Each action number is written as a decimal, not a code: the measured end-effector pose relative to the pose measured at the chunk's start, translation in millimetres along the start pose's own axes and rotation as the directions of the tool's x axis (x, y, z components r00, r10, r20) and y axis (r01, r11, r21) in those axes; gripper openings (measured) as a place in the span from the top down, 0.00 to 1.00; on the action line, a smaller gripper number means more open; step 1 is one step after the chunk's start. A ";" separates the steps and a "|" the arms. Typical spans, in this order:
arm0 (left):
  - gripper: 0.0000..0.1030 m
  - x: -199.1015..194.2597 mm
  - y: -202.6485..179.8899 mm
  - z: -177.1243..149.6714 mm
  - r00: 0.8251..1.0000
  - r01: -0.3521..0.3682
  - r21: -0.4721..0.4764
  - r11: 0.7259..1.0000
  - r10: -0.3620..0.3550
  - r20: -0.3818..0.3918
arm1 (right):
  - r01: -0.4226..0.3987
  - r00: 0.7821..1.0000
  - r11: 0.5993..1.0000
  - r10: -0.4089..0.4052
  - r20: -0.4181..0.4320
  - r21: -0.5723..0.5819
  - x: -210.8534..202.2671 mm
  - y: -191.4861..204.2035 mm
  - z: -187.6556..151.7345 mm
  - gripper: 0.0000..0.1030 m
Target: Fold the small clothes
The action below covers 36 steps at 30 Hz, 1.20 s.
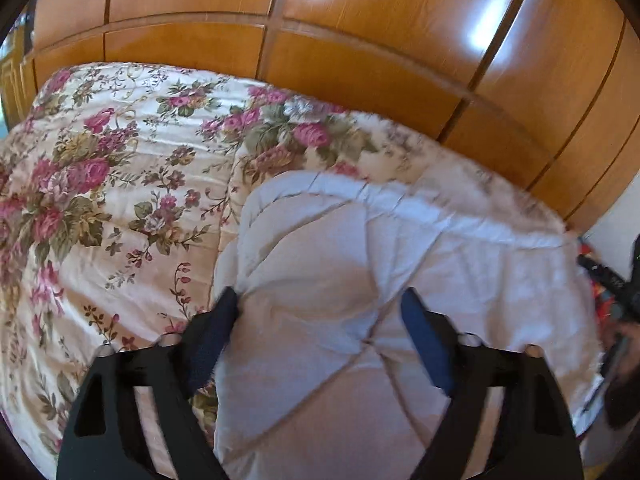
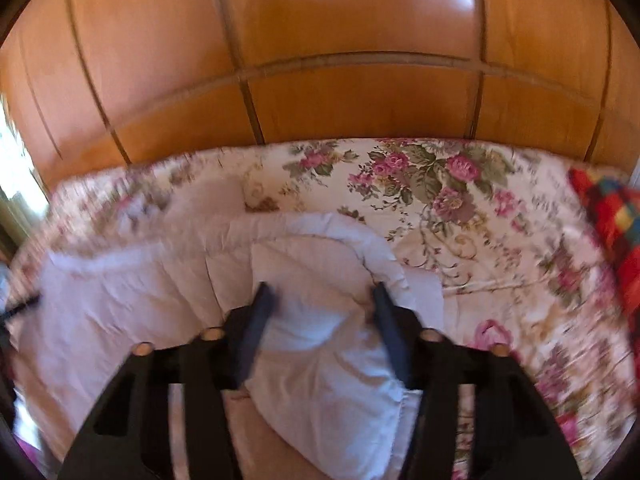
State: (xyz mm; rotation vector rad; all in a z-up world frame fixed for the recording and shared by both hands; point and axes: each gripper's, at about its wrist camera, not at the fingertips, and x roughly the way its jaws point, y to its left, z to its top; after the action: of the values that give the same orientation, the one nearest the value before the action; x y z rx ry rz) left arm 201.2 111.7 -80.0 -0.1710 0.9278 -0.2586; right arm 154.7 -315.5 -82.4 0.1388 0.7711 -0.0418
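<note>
Nearest our lens in the left wrist view, the left gripper (image 1: 318, 300) hangs over a white quilted garment (image 1: 360, 264), its two dark fingers (image 1: 218, 328) spread well apart. We see the left finger's tip just at the garment's left edge, where the white padding meets the floral bedspread (image 1: 100, 168); the right finger stands above the middle of the padding. Nothing is pinched between them, so we read these jaws as released.

From the right wrist view, our right gripper (image 2: 322, 294) points down at the same white garment (image 2: 168, 280). Its fingers (image 2: 254, 328) stand closer together than the left pair, with a puffy fold of white cloth bulging up between them. The frame is blurred, and we cannot tell whether the pads actually press that fold or only flank it.

We find the garment lying on the bedspread (image 2: 460, 232), bunched and stitched in diagonal seams, its far edge rolled into a thick hem. Most of it spreads between our two grippers, with floral cloth showing on either side.

Behind the bed we see an orange-brown wooden wardrobe (image 1: 360, 40) of glossy panels with darker grooves. At the right edge of the right wrist view, a bright patchwork item (image 2: 612, 216) in red, yellow and blue lies on the bedspread, well apart from the garment.
</note>
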 end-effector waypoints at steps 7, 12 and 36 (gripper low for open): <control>0.89 7.2 -15.5 -5.6 0.997 -0.076 0.074 0.994 0.075 0.009 | 0.102 0.994 0.991 -0.099 0.036 -0.085 -9.8 10.7 -11.0 1.00; 0.93 -29.2 -26.0 -1.0 0.990 -0.086 0.080 0.993 0.076 0.123 | 0.106 0.987 0.993 -0.099 0.125 -0.052 -38.7 10.7 -3.3 1.00; 0.89 60.8 -8.6 -3.0 0.977 -0.175 -0.006 0.985 0.175 0.122 | 0.124 0.992 0.989 -0.126 0.030 0.077 69.7 -11.5 -5.8 1.00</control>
State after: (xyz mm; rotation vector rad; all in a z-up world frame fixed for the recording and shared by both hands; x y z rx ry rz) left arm 232.2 85.5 -126.1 -0.0987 0.8151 -0.0862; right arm 199.7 -325.2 -136.4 0.1601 0.7428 -0.1917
